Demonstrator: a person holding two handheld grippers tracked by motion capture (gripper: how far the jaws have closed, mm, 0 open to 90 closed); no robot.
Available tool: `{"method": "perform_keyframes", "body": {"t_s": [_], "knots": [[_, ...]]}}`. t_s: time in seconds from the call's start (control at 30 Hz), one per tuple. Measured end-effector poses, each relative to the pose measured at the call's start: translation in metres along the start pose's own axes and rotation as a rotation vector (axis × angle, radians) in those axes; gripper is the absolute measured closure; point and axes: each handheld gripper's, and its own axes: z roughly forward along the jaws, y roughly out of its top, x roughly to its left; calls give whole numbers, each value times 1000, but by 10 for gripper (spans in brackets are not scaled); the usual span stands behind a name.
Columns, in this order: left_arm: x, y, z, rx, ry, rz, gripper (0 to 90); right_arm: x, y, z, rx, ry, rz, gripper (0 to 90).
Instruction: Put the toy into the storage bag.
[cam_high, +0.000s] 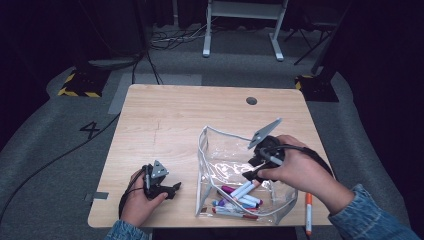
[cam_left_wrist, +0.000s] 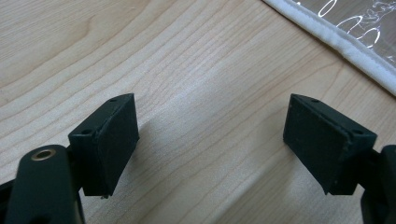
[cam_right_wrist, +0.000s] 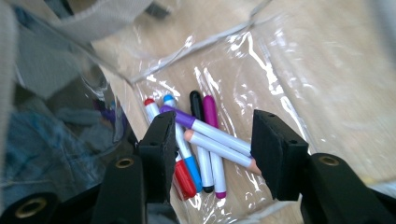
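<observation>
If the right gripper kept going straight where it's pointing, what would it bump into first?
Probably the pile of markers lying inside the clear pouch. The right gripper is open, holds nothing, and points down at them. How far above them it hangs is hard to tell.

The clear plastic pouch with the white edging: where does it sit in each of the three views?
High view: the clear pouch lies right of centre on the table, open, markers inside.
Left gripper view: its white edging crosses the top right corner.
Right gripper view: its clear plastic spreads across most of the picture, with the markers below the open jaws.
Shared landmark: the white edging.
</observation>
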Motion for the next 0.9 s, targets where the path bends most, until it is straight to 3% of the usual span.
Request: {"method": "perform_keyframes", "body": {"t_s": [0.03, 0.07, 0.17, 0.23, 0.33, 0.43, 0.63, 0.67, 0.9], "knots": [[0, 0, 0, 0, 0, 0, 184, -3, -5, -16, -47, -5, 50, 508], [0, 0, 0, 0, 0, 0, 184, -3, -5, -16, -47, -5, 50, 508], [0, 0, 0, 0, 0, 0, 184, -7, -17, -38, -77, -36, 88, 520], [0, 0, 0, 0, 1, 1, 185, -13, -32, -56, -92, -68, 139, 524], [0, 0, 0, 0, 0, 1, 184, -18, -44, -67, -115, -82, 174, 523], [0, 0, 0, 0, 0, 1, 184, -27, -69, -82, -146, -100, 233, 524], [0, 0, 0, 0, 0, 1, 184, -39, -101, -92, -133, -143, 320, 521], [0, 0, 0, -1, 0, 0, 184, -45, -116, -94, -135, -150, 379, 519], [0, 0, 0, 0, 3, 4, 184, -57, -150, -85, -121, -163, 459, 508]]}}
